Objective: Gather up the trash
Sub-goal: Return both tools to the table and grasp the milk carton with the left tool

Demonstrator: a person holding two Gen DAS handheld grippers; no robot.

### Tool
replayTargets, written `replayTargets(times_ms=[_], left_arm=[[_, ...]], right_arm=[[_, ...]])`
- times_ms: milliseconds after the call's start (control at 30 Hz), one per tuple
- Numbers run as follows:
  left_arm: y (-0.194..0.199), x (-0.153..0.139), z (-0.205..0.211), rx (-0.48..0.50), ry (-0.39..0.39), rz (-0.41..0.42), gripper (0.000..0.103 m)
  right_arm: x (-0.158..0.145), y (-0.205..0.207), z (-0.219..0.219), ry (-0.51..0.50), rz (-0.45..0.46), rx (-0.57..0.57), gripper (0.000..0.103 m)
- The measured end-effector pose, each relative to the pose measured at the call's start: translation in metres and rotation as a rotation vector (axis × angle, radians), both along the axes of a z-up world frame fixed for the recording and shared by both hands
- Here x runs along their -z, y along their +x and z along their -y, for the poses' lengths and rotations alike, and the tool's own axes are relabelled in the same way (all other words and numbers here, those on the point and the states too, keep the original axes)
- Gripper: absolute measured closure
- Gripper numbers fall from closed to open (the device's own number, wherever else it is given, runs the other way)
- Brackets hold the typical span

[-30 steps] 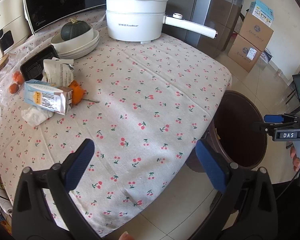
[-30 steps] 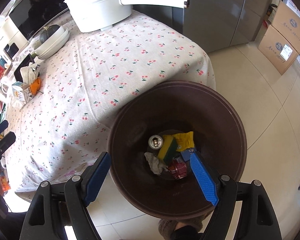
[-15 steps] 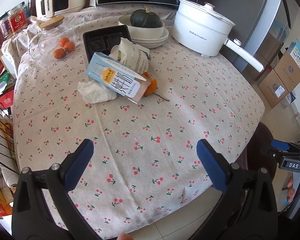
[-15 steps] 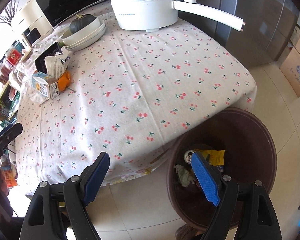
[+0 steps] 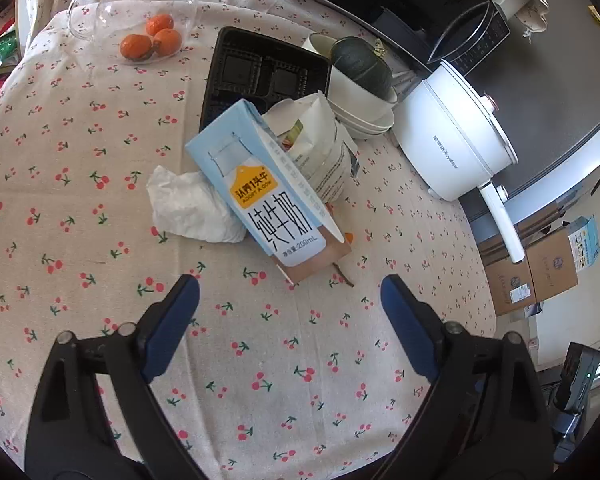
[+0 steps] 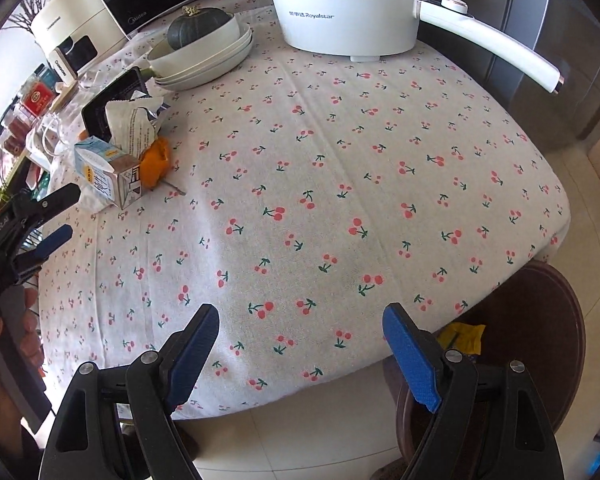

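Observation:
A blue-and-white milk carton (image 5: 262,188) lies on the cherry-print tablecloth (image 5: 260,360), just beyond my open, empty left gripper (image 5: 290,300). A crumpled white tissue (image 5: 188,208) lies at its left, a torn white paper bag (image 5: 320,152) behind it, and an orange peel (image 6: 156,160) beside it. My right gripper (image 6: 300,332) is open and empty over the table's near edge. The brown trash bin (image 6: 540,320) stands on the floor at the lower right, with a yellow wrapper (image 6: 462,336) inside. The carton also shows in the right wrist view (image 6: 104,176).
A black plastic tray (image 5: 260,76), a glass jar with oranges (image 5: 148,36), stacked white bowls holding a green squash (image 5: 360,92), a white electric pot (image 5: 456,136) with a long handle, and a microwave stand at the back. Cardboard boxes (image 5: 540,272) sit on the floor.
My left gripper has swung left and moved in close to the milk carton and tissue. My right gripper has moved from above the bin to over the table's edge.

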State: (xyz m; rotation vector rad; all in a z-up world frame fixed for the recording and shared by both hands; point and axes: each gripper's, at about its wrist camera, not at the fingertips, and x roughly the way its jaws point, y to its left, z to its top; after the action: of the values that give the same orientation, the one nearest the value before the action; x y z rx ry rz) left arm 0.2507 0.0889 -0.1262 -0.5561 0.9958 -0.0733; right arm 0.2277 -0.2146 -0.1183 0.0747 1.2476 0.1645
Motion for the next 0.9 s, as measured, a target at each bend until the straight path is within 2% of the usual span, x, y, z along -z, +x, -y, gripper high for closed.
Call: replayTargets(times_ms=[233, 267, 333, 433, 900], left_arm=[[0.029, 0.014, 0.006, -0.083, -0.030, 0.025, 0.018], [0.031, 0.017, 0.005, -0.091, -0.036, 0.022, 0.021], [0.033, 0.024, 0.001, -0.109, -0.058, 0.005, 0.035], [0.030, 0.026, -0.007, -0.118, -0.096, -0.005, 0.043], [-0.022, -0.021, -0.022, 0.080, 0.085, -0.002, 0.049]], right_arm=[[0.010, 0.009, 0.006, -0.068, -0.015, -0.001, 0.018], [0.011, 0.009, 0.007, -0.068, -0.018, -0.001, 0.018], [0.012, 0.008, 0.008, -0.069, -0.022, -0.003, 0.018], [0.012, 0.006, 0.008, -0.076, -0.022, -0.009, 0.018], [0.017, 0.004, -0.020, -0.058, -0.022, -0.022, 0.018]])
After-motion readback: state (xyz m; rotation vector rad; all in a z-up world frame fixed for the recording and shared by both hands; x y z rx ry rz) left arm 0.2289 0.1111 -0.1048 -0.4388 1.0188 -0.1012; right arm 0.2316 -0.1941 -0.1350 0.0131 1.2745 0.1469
